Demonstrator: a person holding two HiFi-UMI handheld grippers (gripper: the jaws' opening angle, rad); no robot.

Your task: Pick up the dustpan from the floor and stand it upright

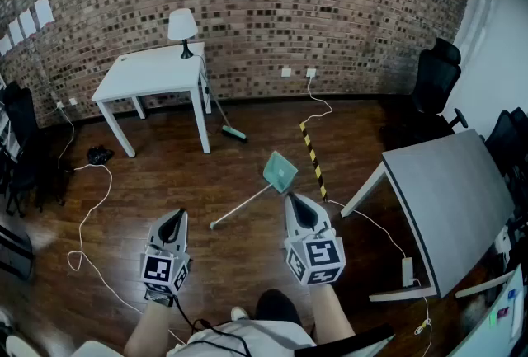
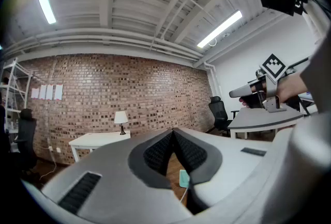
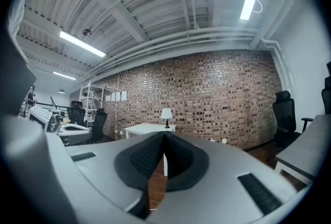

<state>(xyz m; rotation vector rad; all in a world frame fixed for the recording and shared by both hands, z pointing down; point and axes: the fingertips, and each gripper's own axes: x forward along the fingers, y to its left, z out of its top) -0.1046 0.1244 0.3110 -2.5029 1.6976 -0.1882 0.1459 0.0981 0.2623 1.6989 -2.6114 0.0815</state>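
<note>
A teal dustpan [image 1: 280,169] lies flat on the dark wooden floor, its long white handle [image 1: 241,207] running toward the lower left. My left gripper [image 1: 175,223] is held level, well short of the handle's end, jaws shut and empty. My right gripper [image 1: 299,209] hovers just this side of the pan, also shut with nothing in it. In the left gripper view the dustpan [image 2: 184,178] shows as a small teal patch through the slit below the shut left gripper [image 2: 174,134]. In the right gripper view the right gripper [image 3: 164,137] is shut and only floor and a table leg appear past it.
A white table [image 1: 153,72] with a lamp [image 1: 182,28] stands by the brick wall, a broom [image 1: 224,116] leaning at its leg. A grey desk [image 1: 450,199] is at the right, black chairs [image 1: 433,83] beyond. Yellow-black tape [image 1: 312,156] and white cables [image 1: 87,219] lie on the floor.
</note>
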